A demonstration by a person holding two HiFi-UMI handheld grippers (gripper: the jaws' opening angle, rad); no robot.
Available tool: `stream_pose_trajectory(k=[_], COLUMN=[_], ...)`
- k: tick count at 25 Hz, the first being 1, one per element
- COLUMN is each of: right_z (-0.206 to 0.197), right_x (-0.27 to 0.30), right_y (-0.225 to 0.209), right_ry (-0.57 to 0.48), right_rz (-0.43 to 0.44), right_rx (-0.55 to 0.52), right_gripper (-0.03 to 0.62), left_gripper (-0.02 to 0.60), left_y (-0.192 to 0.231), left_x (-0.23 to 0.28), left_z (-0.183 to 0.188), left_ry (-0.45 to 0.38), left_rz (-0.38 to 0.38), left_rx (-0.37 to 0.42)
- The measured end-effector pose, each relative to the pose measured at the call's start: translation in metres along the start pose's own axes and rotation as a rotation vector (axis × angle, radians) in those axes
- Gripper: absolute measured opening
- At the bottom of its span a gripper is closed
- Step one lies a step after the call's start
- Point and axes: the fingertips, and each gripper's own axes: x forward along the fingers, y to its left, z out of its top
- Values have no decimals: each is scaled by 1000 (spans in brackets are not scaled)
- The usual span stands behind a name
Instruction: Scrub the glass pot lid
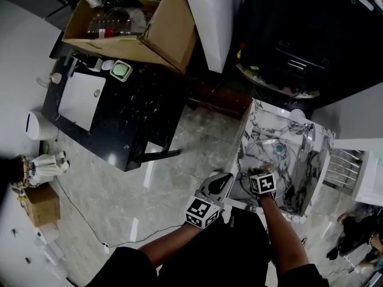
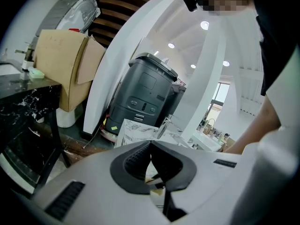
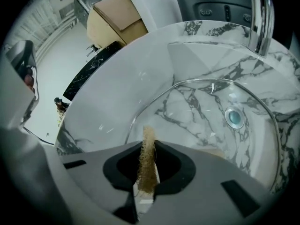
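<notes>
The glass pot lid (image 3: pixel 197 109) lies flat in the marble sink (image 3: pixel 108 102), its metal rim a wide arc and a teal-grey round knob (image 3: pixel 234 117) at its middle. My right gripper (image 3: pixel 149 142) hovers over the lid's near edge, shut on a tan fibrous scrub pad (image 3: pixel 148 165) that sticks up between the jaws. In the head view the right gripper (image 1: pixel 264 172) is over the sink (image 1: pixel 254 115) beside the lid (image 1: pixel 267 158). My left gripper (image 1: pixel 224 182) is held just left of the sink, off the lid, with jaws shut on nothing. In its own view, the left gripper (image 2: pixel 151 142) faces away.
A chrome faucet (image 3: pixel 260 18) stands at the sink's far rim. A grey machine (image 2: pixel 145 93) and a white pillar sit behind the sink. A black marble table (image 1: pixel 119 121) and an open cardboard box (image 1: pixel 131 26) are to the left across the tiled floor.
</notes>
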Motion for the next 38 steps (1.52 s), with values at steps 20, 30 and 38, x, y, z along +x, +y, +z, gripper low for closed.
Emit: stream_pose_trajectory(k=[20, 30, 38], right_z=[41, 68, 82], right_x=[-164, -323, -425], right_y=[10, 17, 10], right_ry=[-390, -728, -1001], right_rz=[-70, -184, -255], right_rx=[-6, -36, -28], right_gripper=[57, 55, 55], left_gripper=[15, 17, 17], left_y=[-59, -131, -163], left_x=[19, 35, 37], left_z=[47, 104, 154], left_ry=[-25, -132, -215], left_rz=[-90, -141, -150], left_rx=[130, 193, 254])
